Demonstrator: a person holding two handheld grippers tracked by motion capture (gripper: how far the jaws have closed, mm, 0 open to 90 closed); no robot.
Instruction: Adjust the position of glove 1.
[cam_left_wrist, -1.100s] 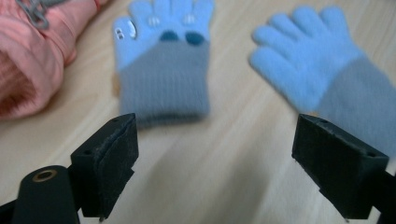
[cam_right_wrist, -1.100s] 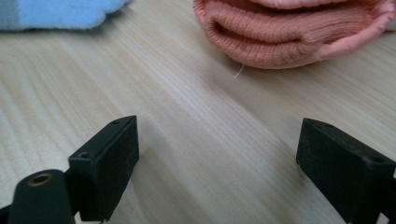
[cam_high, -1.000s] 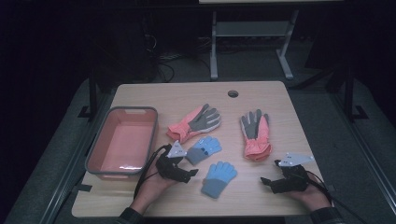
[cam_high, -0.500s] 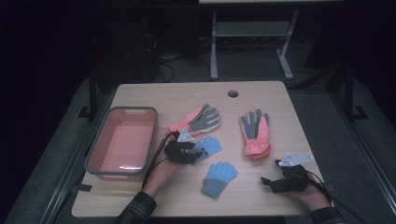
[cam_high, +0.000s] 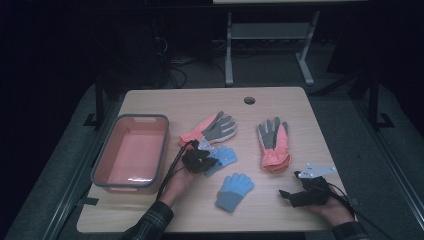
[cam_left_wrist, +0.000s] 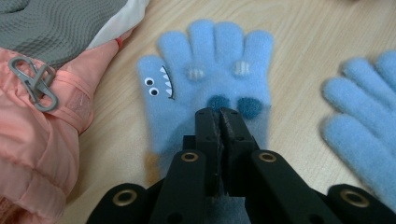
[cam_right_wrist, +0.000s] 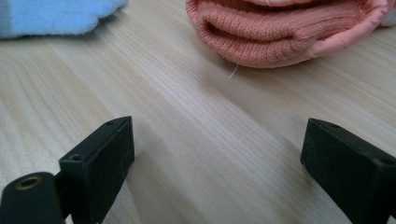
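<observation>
Pinching noted: the small light-blue fleece glove with a shark face (cam_left_wrist: 210, 88) lies flat on the wooden surface (cam_high: 280, 210), fingers pointing to 12 o'clock in the left gripper view, cuff toward the camera. The left claw (cam_left_wrist: 219, 114) has just been closing and now sits with jaws together on a fold of the glove's palm fabric, so the grip reads as taken. Long axis of the glove runs in line with the claw; the hold is near mid-palm, not at the cuff.

In the high view this glove (cam_high: 226, 157) sits at centre, the left claw (cam_high: 204, 161) meeting it from 9 o'clock. Its plain light-blue fleece mate (cam_high: 234, 192) lies at 5 o'clock from it. A salmon-and-grey padded ski glove (cam_high: 212, 129) is just beside it at 11 o'clock; a second one (cam_high: 273, 144) at 3 o'clock. The salmon plastic tub with grey rim (cam_high: 105, 170) lies at 9 o'clock, on the left hand's side.

Right claw (cam_high: 292, 196) rests wide open and empty, well apart.
</observation>
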